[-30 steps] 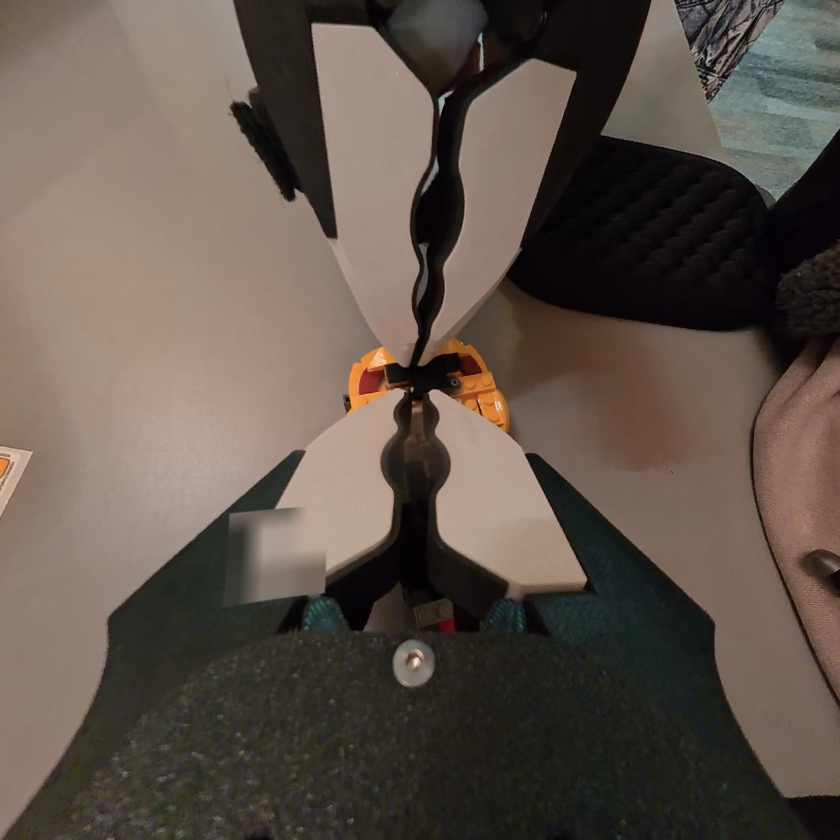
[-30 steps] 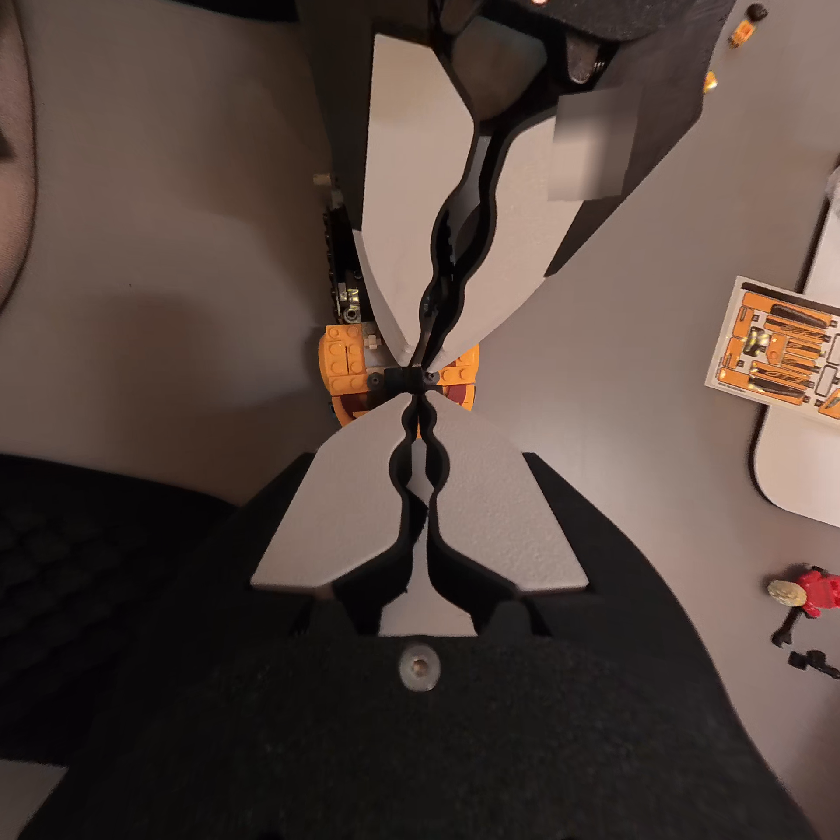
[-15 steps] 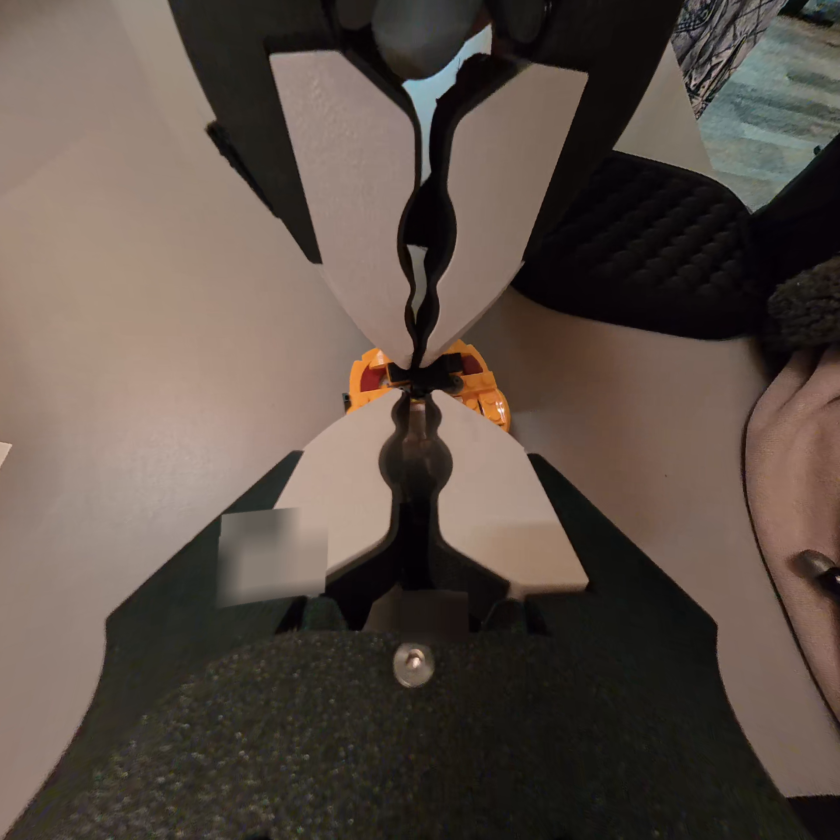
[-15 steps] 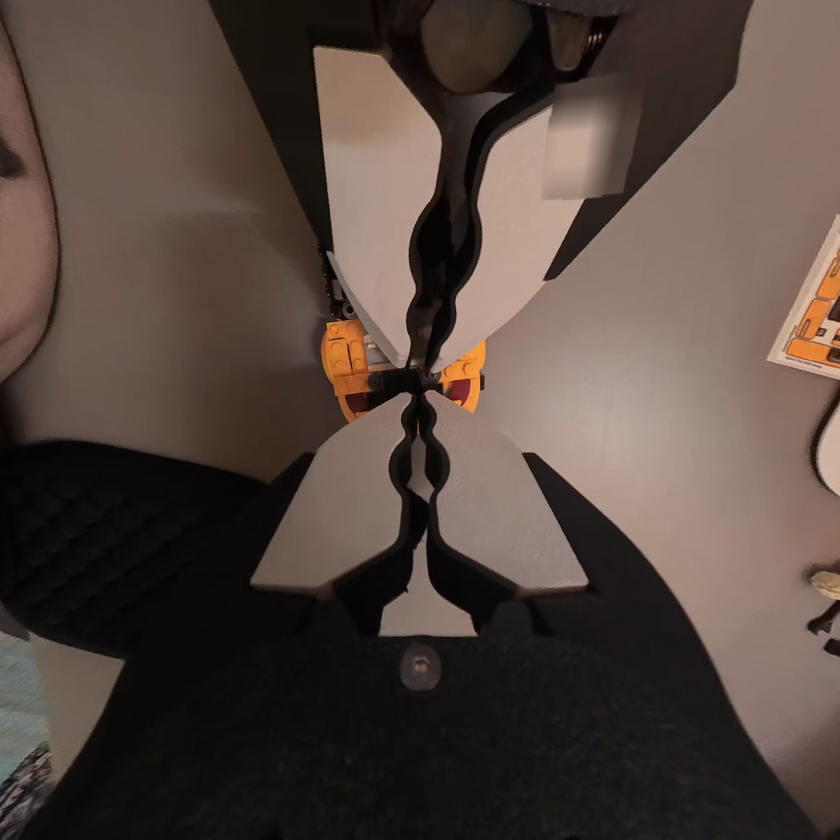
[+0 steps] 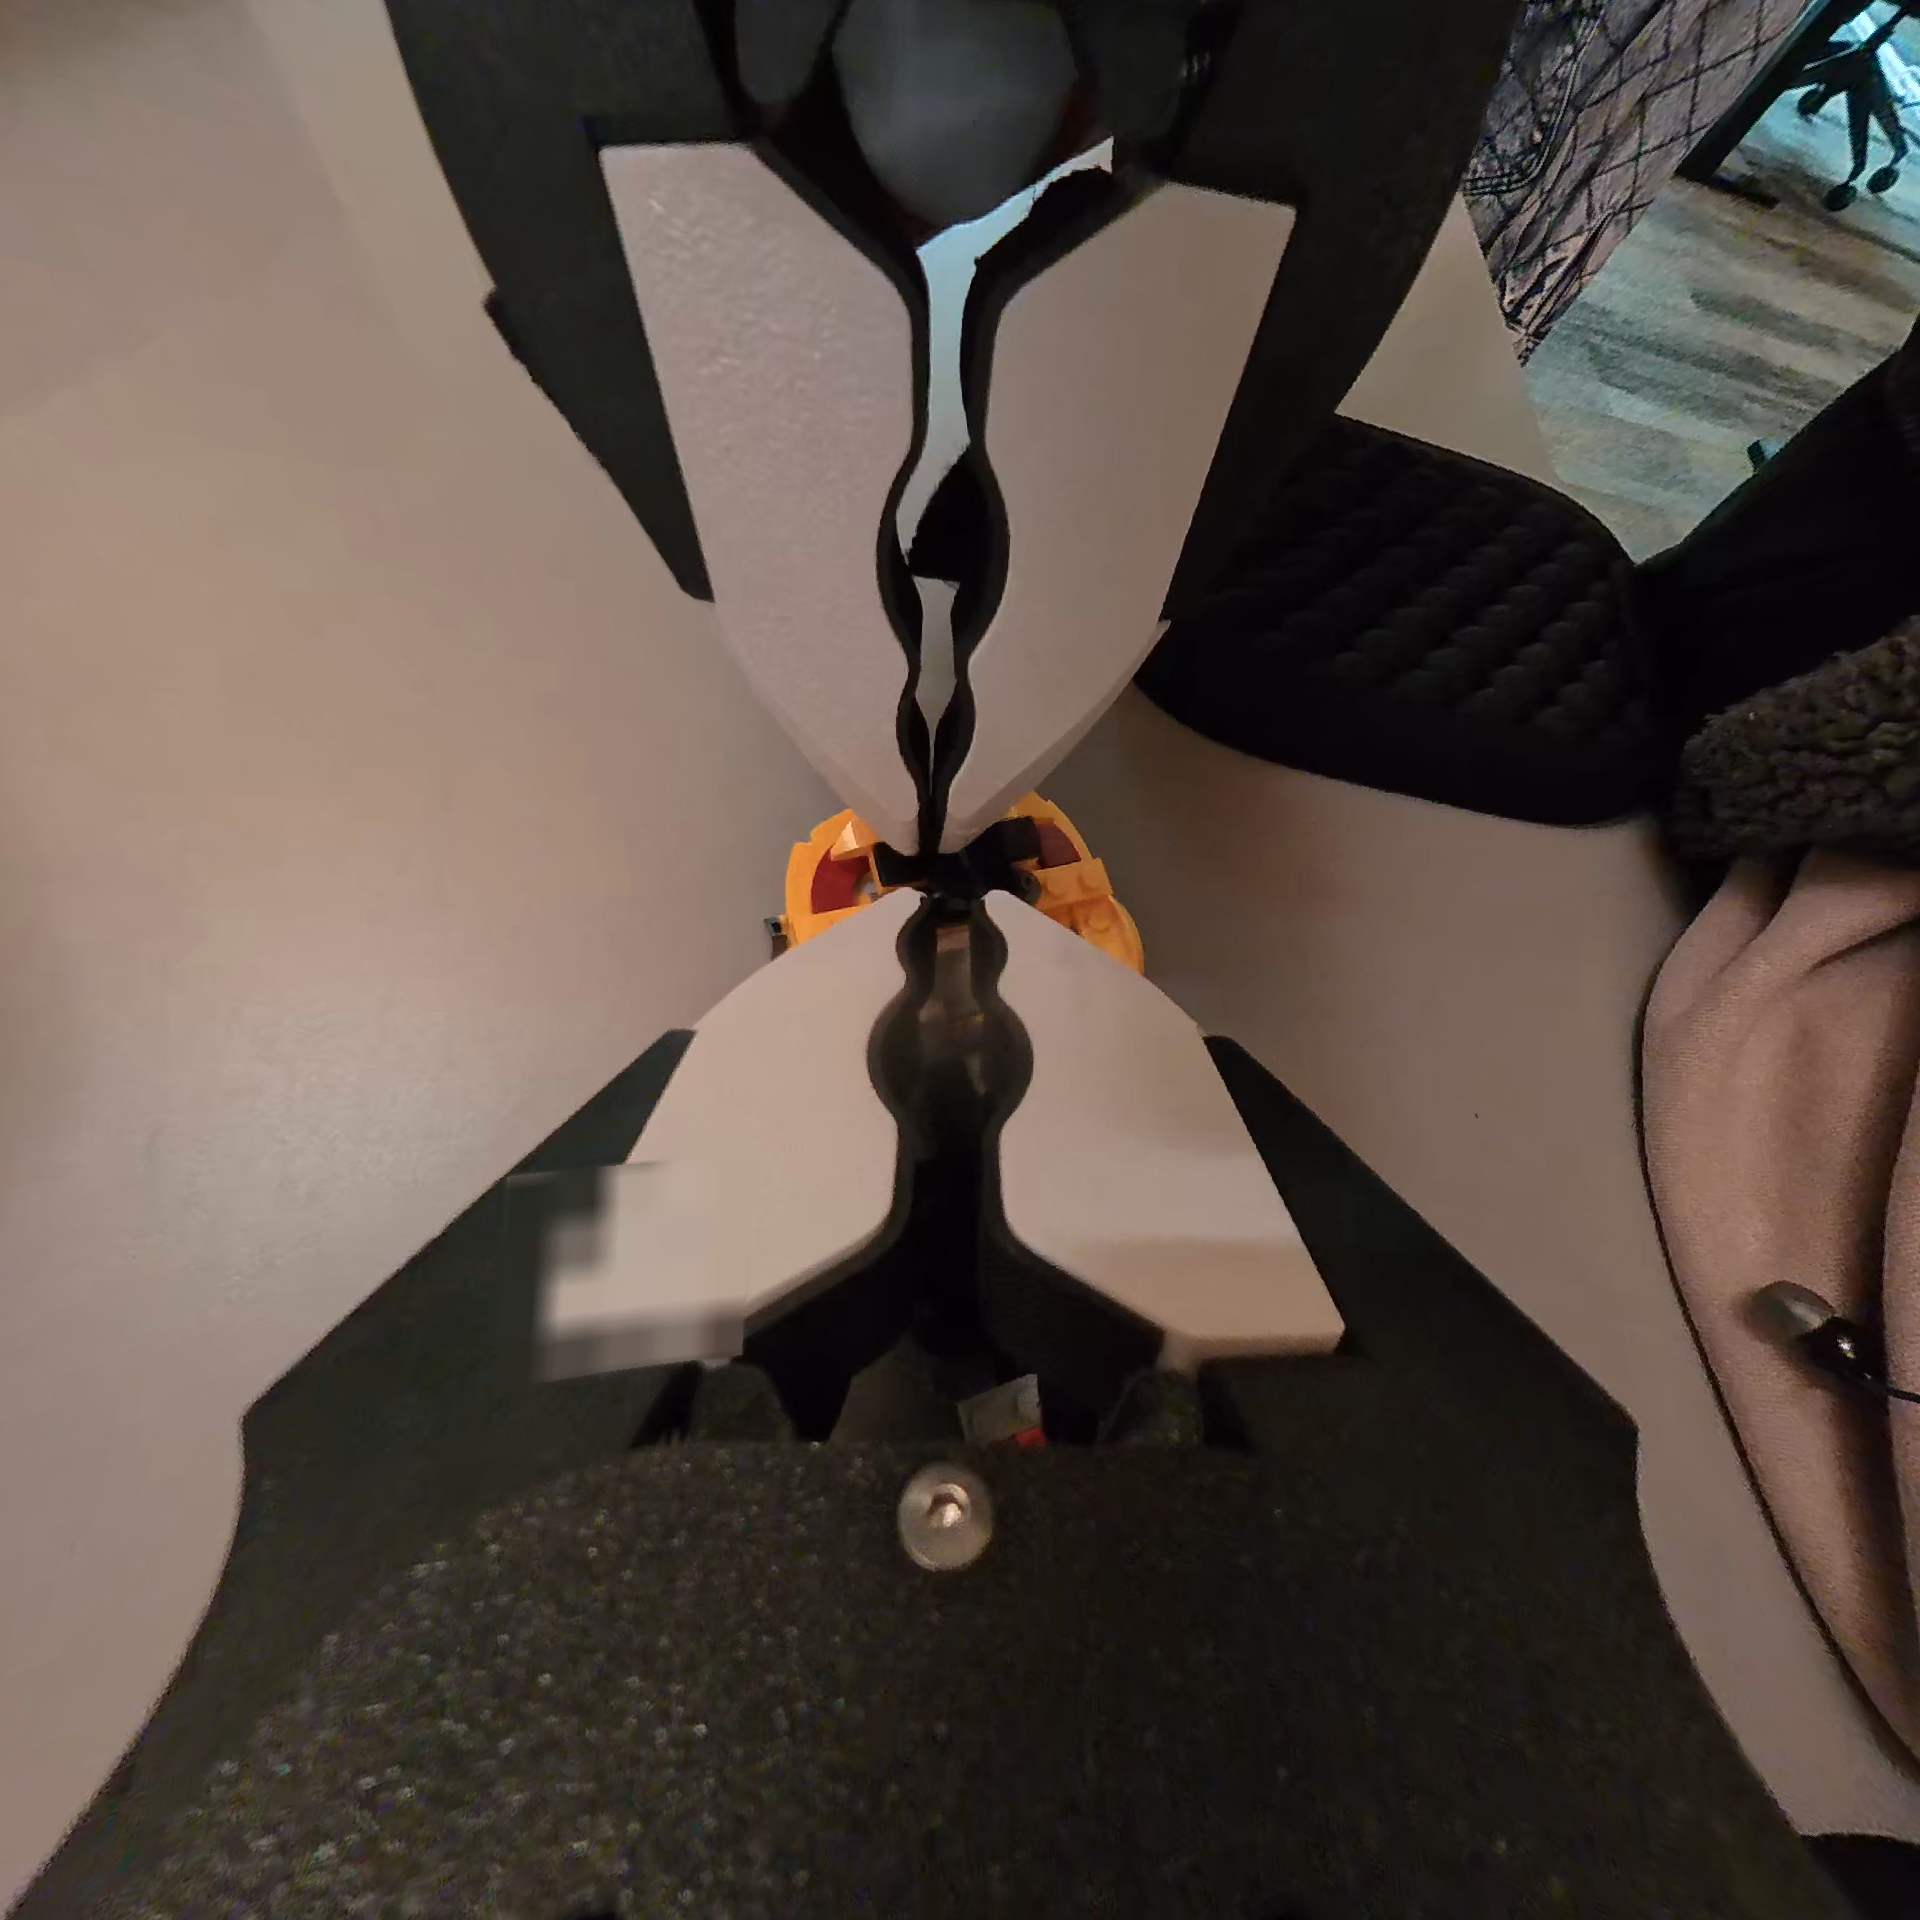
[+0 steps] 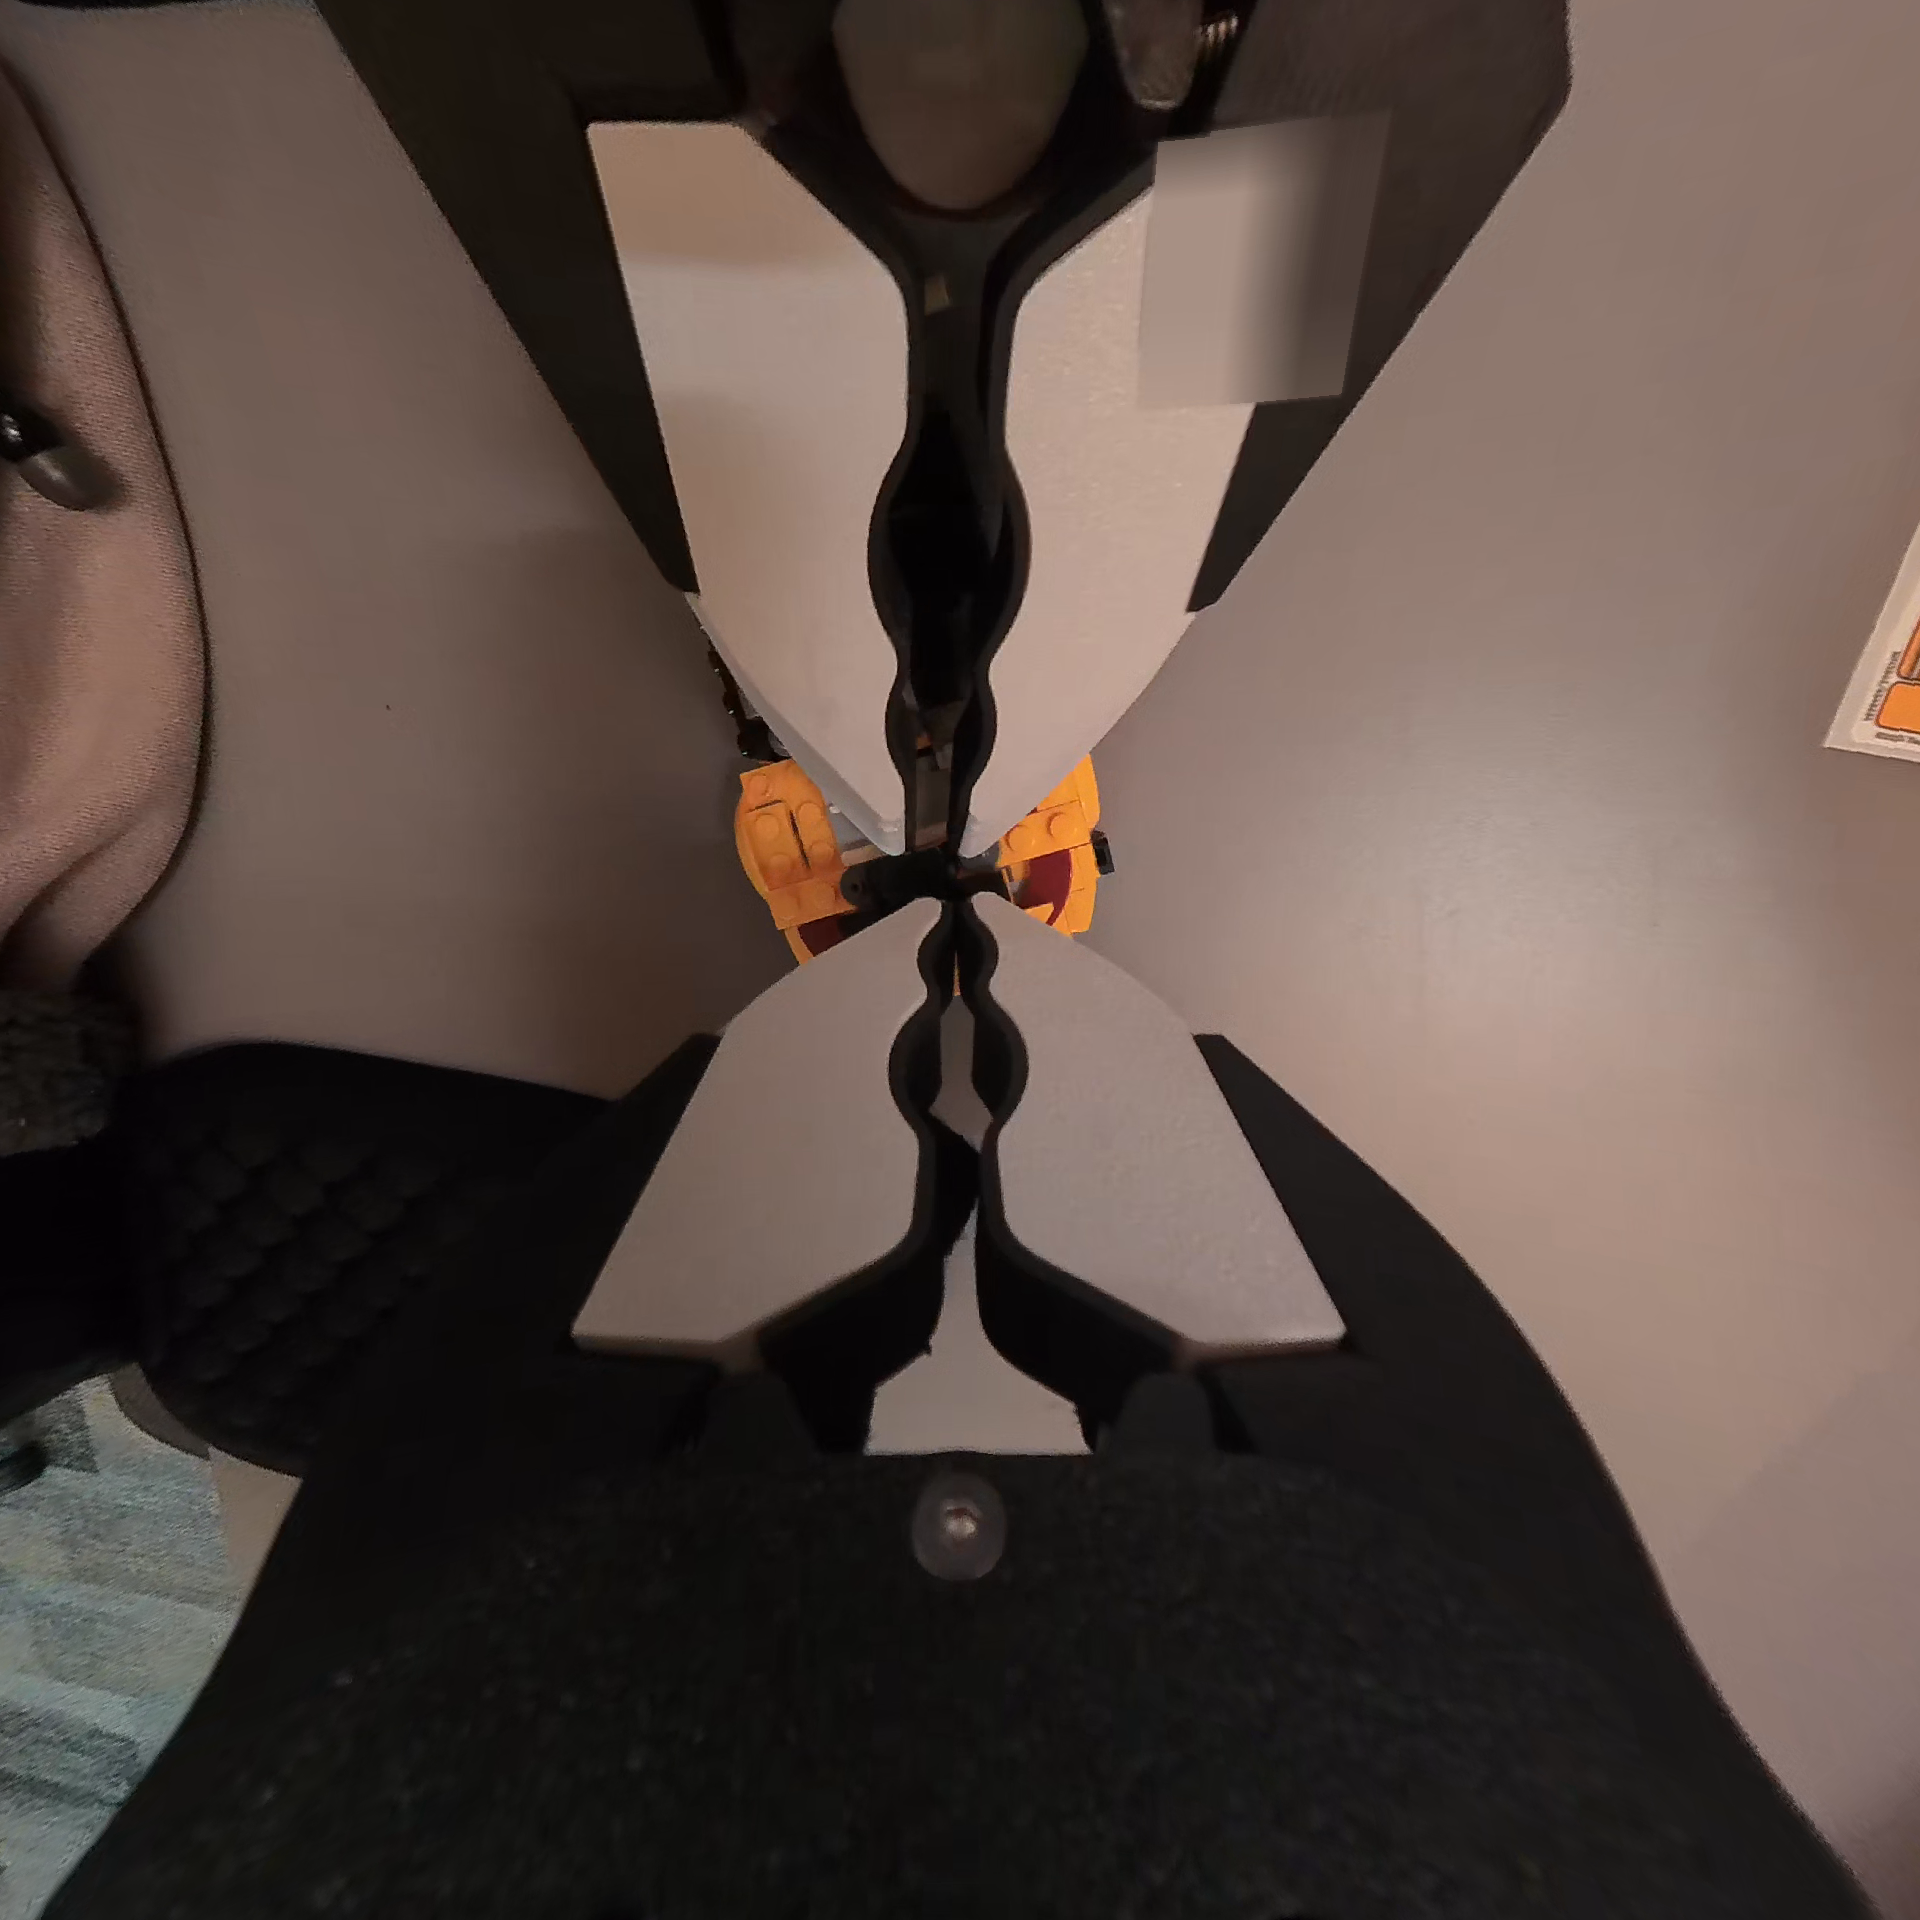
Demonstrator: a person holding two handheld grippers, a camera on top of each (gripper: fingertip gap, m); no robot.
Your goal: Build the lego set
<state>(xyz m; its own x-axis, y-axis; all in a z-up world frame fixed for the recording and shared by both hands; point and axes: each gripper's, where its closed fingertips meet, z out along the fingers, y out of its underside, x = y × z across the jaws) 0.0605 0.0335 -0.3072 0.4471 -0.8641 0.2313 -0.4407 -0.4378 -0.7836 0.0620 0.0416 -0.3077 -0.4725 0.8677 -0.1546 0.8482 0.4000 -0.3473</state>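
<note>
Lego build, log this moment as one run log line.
left gripper: shut on black piece | right gripper: shut on black piece | orange model: beneath, on table

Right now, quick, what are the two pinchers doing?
Left gripper: shut on the small black piece atop the orange lego model.
Right gripper: shut on the same black piece, from the opposite side.

A smooth pale grey tabletop fills most of both views under warm, dim light. A black quilted seat cushion sits past its edge, beside a beige fabric garment. Beyond lies patterned grey-blue carpet with a wheeled office chair base.
</note>
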